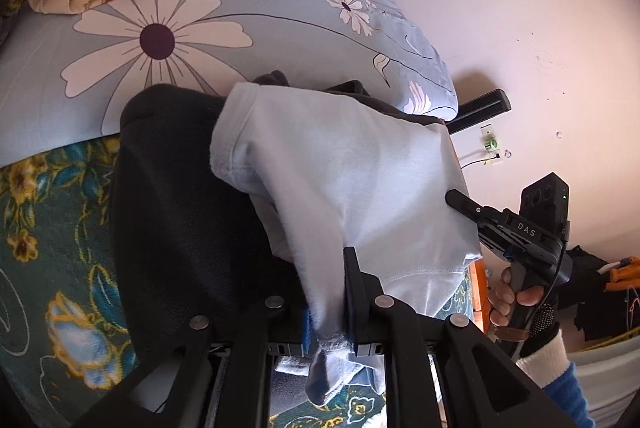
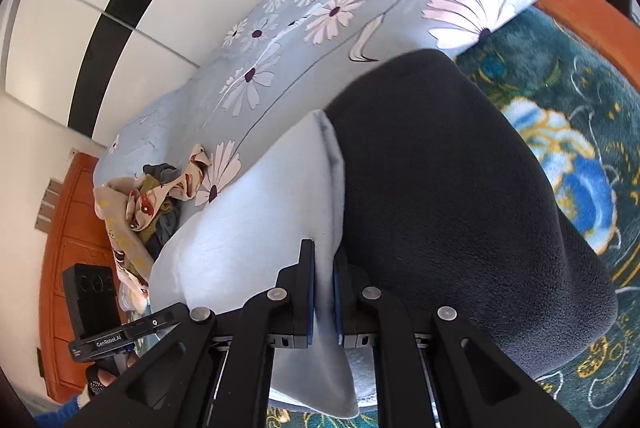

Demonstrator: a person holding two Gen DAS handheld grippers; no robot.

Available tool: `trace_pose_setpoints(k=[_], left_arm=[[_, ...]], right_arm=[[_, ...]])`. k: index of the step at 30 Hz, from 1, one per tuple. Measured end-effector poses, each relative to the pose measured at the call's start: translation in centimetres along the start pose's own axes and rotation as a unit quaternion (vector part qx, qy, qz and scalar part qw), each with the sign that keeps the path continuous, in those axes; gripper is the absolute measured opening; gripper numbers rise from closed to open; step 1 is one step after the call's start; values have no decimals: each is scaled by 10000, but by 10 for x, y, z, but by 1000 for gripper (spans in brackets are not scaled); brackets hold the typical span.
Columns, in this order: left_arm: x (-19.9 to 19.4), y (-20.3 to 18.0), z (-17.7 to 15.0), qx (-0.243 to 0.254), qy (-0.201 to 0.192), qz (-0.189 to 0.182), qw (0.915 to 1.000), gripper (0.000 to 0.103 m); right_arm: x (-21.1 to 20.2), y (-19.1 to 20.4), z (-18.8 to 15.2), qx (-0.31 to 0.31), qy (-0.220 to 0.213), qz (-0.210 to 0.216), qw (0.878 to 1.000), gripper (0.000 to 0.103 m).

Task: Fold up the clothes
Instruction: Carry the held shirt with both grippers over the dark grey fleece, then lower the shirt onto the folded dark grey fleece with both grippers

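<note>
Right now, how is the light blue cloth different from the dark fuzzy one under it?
The light blue cloth is pale and smooth-looking; the dark fuzzy cloth is near black with a fleecy surface. The light blue cloth is pinched at two edges, by the left claw and the right claw, and partly hangs from them; no claw holds the dark one, which lies on the bed. The light blue cloth lies on top, the dark one beneath. Both are soft clothes on the bed.

Left gripper [image 1: 326,292]: black two-finger tool with blue pads, jaws nearly closed, pinching a fold of pale blue cloth.
Right gripper [image 2: 324,292]: same black build, jaws close together, clamped on pale blue fabric.
Right hand [image 1: 510,298]: bare fingers wrapped round the grip handle, white cuff and blue sleeve behind.
</note>
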State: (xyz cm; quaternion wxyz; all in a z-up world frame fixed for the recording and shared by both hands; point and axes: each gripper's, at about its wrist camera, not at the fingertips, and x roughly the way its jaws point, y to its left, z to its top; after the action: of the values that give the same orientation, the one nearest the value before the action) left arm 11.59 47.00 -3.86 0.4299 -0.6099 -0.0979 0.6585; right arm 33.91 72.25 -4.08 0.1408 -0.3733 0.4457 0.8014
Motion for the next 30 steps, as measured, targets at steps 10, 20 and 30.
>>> trace_pose_setpoints(k=[10,20,30], left_arm=[[-22,13,-8,-127,78,54,9999,18],[-60,-33,11,836,-598,860,9910,19],[-7,-64,-11,1824,-543,1429,9713,19]], right_arm=[[4,-5,-2,188,85,-46,9998,11],[-42,21,-14,-459,-81,-1037,9935,25],[-9,74,-57,-1324,-13,-1152,9845,25]])
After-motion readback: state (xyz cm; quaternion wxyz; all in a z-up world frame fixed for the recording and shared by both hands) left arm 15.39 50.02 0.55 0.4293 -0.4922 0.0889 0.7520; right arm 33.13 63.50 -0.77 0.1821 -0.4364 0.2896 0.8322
